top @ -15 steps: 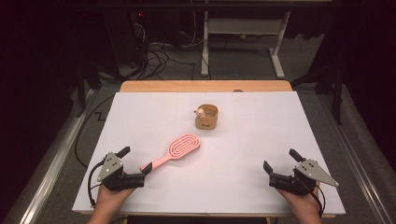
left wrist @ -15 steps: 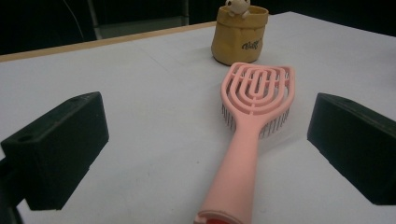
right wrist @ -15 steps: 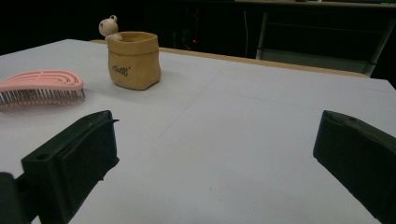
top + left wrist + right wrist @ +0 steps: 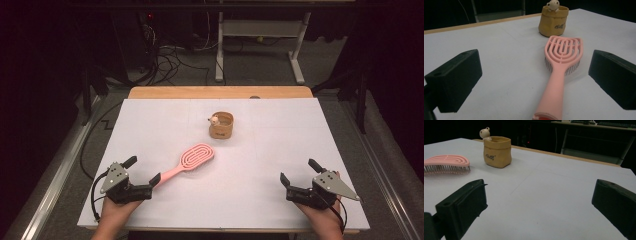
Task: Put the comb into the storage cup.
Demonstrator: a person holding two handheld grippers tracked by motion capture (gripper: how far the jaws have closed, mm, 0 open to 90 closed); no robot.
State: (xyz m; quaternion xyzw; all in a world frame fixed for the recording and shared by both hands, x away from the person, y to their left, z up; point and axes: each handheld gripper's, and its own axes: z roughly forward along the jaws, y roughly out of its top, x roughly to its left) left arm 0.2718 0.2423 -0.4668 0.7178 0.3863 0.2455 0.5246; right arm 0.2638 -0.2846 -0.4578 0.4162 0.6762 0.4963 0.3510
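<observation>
Left gripper (image 4: 145,172) has its blocky matte black jaws spread wide, nothing pinched, with the pink hairbrush (image 4: 187,161) handle tip lying right between them on the bench (image 4: 280,150). Brush is smooth plastic, a vented loop-pattern paddle head with short dark bristles underneath. Right gripper (image 4: 298,172) is wide open too and holds nothing. Further back sits a tan, soft-looking pouch-shaped holder (image 4: 221,125) with a little bear figure on its rim.

Wide bare table (image 4: 300,145) right of centre; only brush (image 4: 192,159), pouch (image 4: 221,126) obstruct left-centre.
</observation>
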